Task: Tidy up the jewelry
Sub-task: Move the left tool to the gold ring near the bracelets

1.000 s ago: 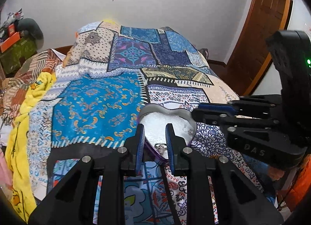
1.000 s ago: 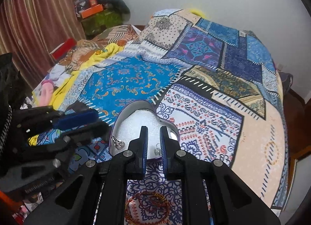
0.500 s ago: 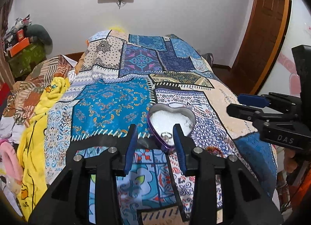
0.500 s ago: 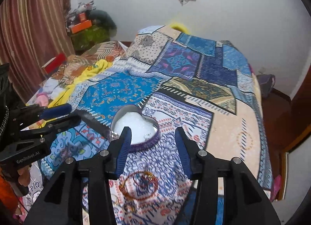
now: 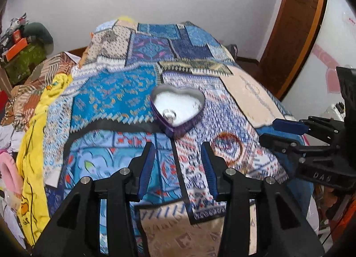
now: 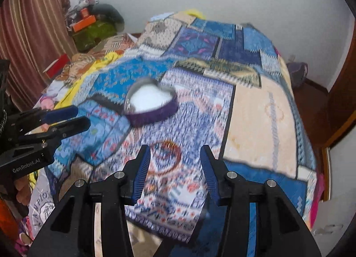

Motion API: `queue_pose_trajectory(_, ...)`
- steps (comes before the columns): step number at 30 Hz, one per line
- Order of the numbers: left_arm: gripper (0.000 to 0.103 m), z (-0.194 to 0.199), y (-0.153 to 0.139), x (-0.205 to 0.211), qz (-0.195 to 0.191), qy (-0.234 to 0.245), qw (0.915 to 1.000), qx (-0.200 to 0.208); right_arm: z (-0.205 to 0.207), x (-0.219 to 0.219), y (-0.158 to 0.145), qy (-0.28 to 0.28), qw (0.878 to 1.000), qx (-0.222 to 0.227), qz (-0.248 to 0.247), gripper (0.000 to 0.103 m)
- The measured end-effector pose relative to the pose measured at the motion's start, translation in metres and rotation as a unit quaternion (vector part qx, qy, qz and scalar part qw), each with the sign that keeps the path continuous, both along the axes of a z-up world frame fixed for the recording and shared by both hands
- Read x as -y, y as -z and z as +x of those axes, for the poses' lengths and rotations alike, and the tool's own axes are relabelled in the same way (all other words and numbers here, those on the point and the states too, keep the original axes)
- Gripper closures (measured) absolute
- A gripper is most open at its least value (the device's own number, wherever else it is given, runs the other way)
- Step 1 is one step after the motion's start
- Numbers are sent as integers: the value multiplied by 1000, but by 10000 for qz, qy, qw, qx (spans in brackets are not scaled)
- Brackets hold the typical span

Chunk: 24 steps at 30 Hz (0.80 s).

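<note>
A heart-shaped purple box point(image 5: 178, 110) with a white lining sits on the patchwork bedspread; it also shows in the right wrist view point(image 6: 151, 105). A silver ring point(image 5: 169, 114) lies inside it. Reddish-gold bangles point(image 5: 227, 147) lie on the cover in front of the box, also in the right wrist view point(image 6: 165, 157). My left gripper point(image 5: 178, 157) is open and empty, held back from the box. My right gripper point(image 6: 175, 161) is open and empty above the bangles. Each gripper shows in the other's view, the right one point(image 5: 287, 132) and the left one point(image 6: 64, 119).
The bed point(image 5: 115, 92) fills the middle. A yellow blanket point(image 5: 35, 137) and loose clothes lie along the left side. A wooden door point(image 5: 296, 25) stands at the right, a striped curtain point(image 6: 29, 34) and cluttered boxes point(image 6: 89, 25) at the far left.
Both grippers were nearly shut over the box a second ago. They have opened wide and pulled back and up from it. The views are blurred by motion.
</note>
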<state>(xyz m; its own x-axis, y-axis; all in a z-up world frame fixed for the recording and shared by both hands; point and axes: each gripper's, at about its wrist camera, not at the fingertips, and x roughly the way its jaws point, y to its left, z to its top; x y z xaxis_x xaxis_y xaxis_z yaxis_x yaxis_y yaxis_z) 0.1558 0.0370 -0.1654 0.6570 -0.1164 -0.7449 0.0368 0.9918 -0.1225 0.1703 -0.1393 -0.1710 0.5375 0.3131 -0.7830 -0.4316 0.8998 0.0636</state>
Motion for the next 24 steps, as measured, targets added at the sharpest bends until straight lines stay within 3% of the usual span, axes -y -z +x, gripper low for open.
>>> queue_pose_trajectory(8,61,-9,28,2,-97,-21,9992,-392,-14,-7,35,-187,9989,-413,-144,60)
queue_pose_trajectory(16,61,-16,40,1,-258,21,9981,-553,-17,-15,40,-419,9980,-439,-179,60)
queue_pose_trajectory(18,61,-17,41,3,-272,59,9981,-558,-17,-20,44,-517,9973,-464,-255,63)
queue_pose_trajectory(20,61,-18,42,5,-271,112,9980,-562,-17,-26,49,-583,9965,-455,-393,74)
queue_pose_trajectory(24,61,-18,40,10,-259,221,9979,-556,-16,-28,51,-588,9964,-388,-469,83)
